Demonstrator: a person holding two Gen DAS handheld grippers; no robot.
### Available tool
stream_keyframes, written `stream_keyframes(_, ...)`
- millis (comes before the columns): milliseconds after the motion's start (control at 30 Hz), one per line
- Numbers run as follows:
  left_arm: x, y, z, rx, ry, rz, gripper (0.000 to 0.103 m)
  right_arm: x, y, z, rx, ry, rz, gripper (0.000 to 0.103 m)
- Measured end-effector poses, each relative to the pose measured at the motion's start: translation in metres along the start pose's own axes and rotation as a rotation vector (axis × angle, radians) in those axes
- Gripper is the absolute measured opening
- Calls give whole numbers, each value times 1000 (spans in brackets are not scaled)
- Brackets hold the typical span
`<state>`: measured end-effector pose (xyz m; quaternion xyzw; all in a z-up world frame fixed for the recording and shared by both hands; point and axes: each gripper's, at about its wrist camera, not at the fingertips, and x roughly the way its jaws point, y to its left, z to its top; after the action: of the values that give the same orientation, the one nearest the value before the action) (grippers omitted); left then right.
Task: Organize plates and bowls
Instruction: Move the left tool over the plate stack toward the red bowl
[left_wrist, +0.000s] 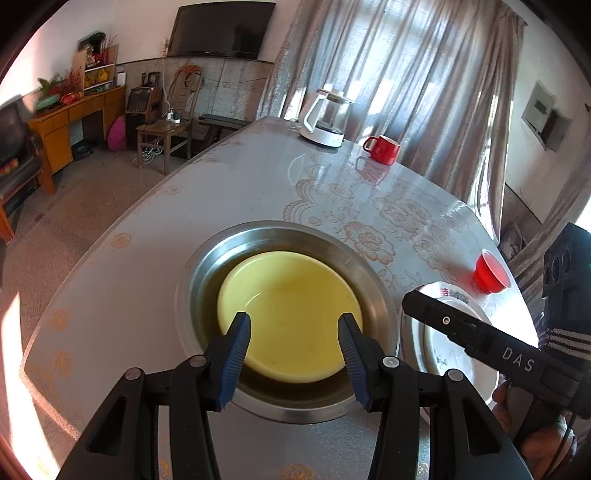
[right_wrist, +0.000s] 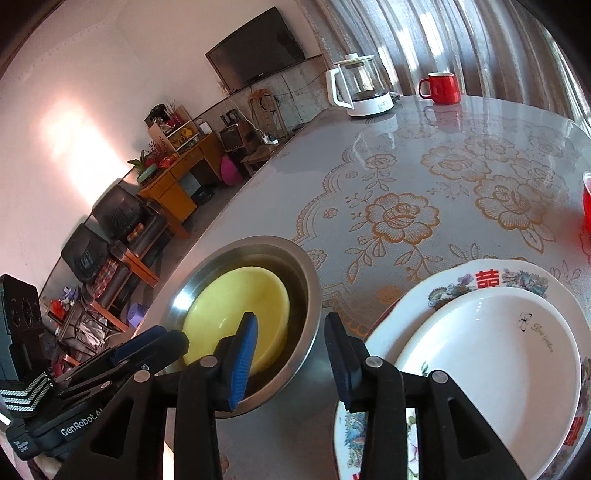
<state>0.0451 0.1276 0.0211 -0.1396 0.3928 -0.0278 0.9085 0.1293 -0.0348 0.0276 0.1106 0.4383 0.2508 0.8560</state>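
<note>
Blue-padded fingers of the left gripper hang nearest the lens, parted over the yellow bowl with nothing pinched between them. That bowl sits nested inside the steel bowl, which rests on the flowered table near its front edge. Just beside it, the right gripper is also released and empty, its jaws spread over the gap between the steel bowl's rim and the plates. Two plates are stacked there: a plain white plate lying on a larger patterned plate with red characters. Judging by looks, the yellow bowl is light plastic, stiff and smooth, best pinched at its rim with one pad inside and one outside. The steel bowl is thin, hard and slick, so a rim grip could slide. The plates seem to be glazed ceramic, heavier and breakable, with only a shallow edge to take hold of. Both bowls and both plates look empty of food. A red cup stands near the plates, while a red mug and a kettle stand well apart at the far side.
</note>
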Motion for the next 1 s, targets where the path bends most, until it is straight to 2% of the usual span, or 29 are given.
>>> stream_keyframes(267,7,-38,9,86,8,-39,51,-32,-39,2,91,-69,-56,37)
stream_keyframes(667,31,-122,16,257,66,-104,52,-95,-122,-10,279,-185,-173,37)
stream_keyframes(900,50,-160,20,310,134,-109,52,-129,-165,-21,370,-253,-210,37)
stream_keyframes(1000,59,-173,23,312,170,-146,52,-139,-179,-25,400,-268,-223,37)
